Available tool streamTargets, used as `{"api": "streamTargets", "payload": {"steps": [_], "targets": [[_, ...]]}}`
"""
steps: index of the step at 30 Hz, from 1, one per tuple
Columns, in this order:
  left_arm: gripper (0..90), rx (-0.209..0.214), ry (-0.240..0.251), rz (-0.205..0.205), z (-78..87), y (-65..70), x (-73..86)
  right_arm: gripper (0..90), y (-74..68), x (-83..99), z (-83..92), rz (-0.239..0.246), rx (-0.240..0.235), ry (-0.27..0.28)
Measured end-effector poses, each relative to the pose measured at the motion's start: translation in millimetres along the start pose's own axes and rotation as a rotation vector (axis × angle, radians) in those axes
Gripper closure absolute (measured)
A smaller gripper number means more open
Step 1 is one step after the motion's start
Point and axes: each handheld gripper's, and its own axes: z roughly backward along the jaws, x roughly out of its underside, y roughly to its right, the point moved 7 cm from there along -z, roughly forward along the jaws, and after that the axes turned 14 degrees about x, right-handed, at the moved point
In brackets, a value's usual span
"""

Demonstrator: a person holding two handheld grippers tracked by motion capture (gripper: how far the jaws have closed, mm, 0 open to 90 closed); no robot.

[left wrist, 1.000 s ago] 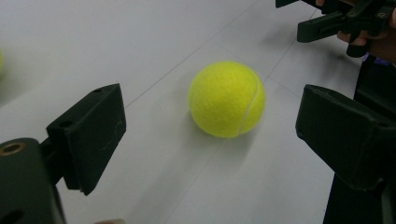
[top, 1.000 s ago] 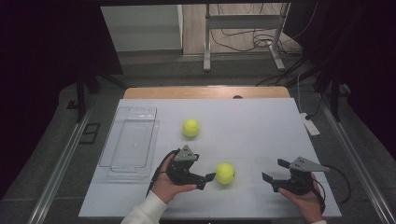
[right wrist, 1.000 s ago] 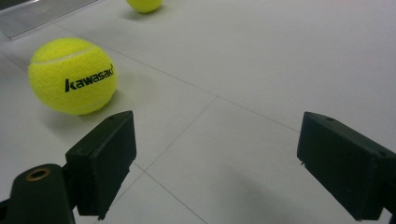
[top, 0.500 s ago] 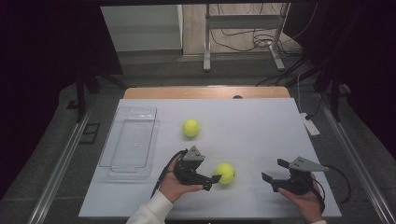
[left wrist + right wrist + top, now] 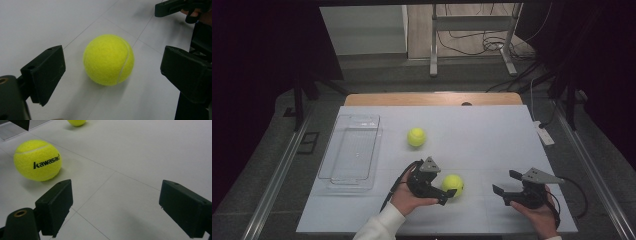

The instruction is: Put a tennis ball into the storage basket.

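Observation:
A yellow tennis ball (image 5: 453, 185) lies on the white table near the front. My left gripper (image 5: 448, 190) is open around it. In the left gripper view the ball (image 5: 108, 60) rests between the two black jaws with a gap on each side. The jaws have just been opening. My right gripper (image 5: 504, 182) stands open over bare table at the front right, nothing between its jaws. From the right gripper view (image 5: 117, 205) the same ball (image 5: 37, 160), printed "kawasaki", lies off to the left. A second tennis ball (image 5: 416, 136) sits farther back.
A clear plastic tray (image 5: 326, 161) lies empty at the table's left side. A small white device (image 5: 543, 134) sits at the right table edge. The right gripper's jaw (image 5: 172, 7) shows at the top right of the left gripper view.
My left gripper has moved right along the table until its jaws stand on either side of the near ball. The right gripper and both balls have stayed put.

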Motion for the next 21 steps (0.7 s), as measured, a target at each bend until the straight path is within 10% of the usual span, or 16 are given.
{"api": "streamTargets", "payload": {"steps": [21], "targets": [[6.7,-0.009,-0.065,0.021,-26.3,-5.1,-2.0,12.5,2.1,0.8,-0.1,-0.001,0.006,-0.004]]}}
